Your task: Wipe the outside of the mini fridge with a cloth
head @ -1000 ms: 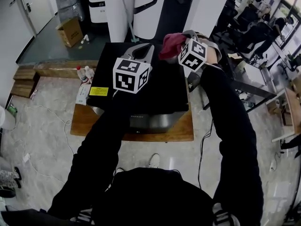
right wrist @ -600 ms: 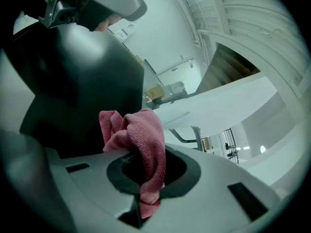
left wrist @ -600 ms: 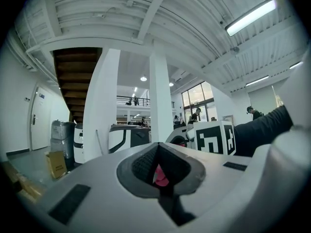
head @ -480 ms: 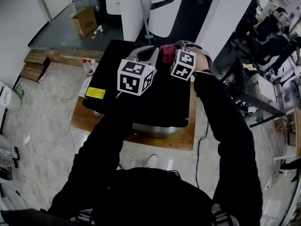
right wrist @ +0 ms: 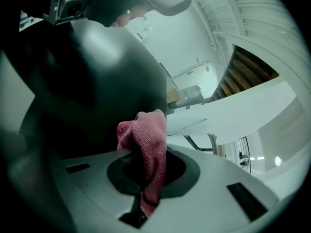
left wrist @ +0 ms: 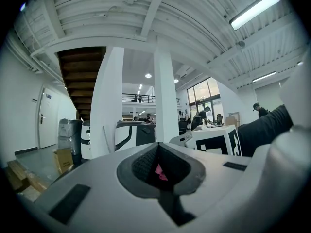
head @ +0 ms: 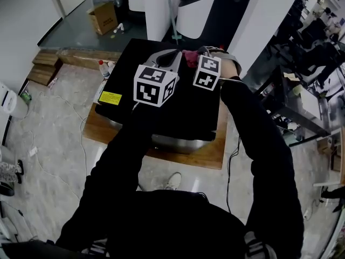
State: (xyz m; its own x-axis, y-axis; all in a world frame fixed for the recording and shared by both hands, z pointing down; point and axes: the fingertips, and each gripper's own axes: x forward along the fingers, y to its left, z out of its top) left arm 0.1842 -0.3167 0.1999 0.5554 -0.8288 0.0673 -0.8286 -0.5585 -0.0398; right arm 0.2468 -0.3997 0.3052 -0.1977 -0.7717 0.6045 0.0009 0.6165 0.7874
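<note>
Left side: two bottles (head: 102, 69) stand on the wooden platform (head: 207, 154) just beside the mini fridge (head: 161, 112). A yellow label (head: 110, 97) sits on the near left corner of its black top.

My left gripper (head: 171, 56) hangs over the far half of that top. Its jaws are closed on each other and hold nothing; only a sliver of pink shows through the gap behind the tips.

The cloth (right wrist: 148, 140) is pink and sits at the far edge of the fridge top, just right of the left gripper. My right gripper (right wrist: 146, 176) has its jaws clamped on a fold of it. The rest bunches above the tips against the dark fridge surface.

Risks, as I judge them:
- Only a fold is pinched. A hard drag across the top could pull the cloth free.
- The two grippers are close together. A sweep to the left could knock one marker cube against the other.
- A wipe down the left wall could tip the bottles.

Room: the black top is bare toward me and to the left, which gives a long stroke. The far edge is right at the cloth, with a white pillar (head: 156, 7) close behind. To the right, the top ends near my right forearm.
</note>
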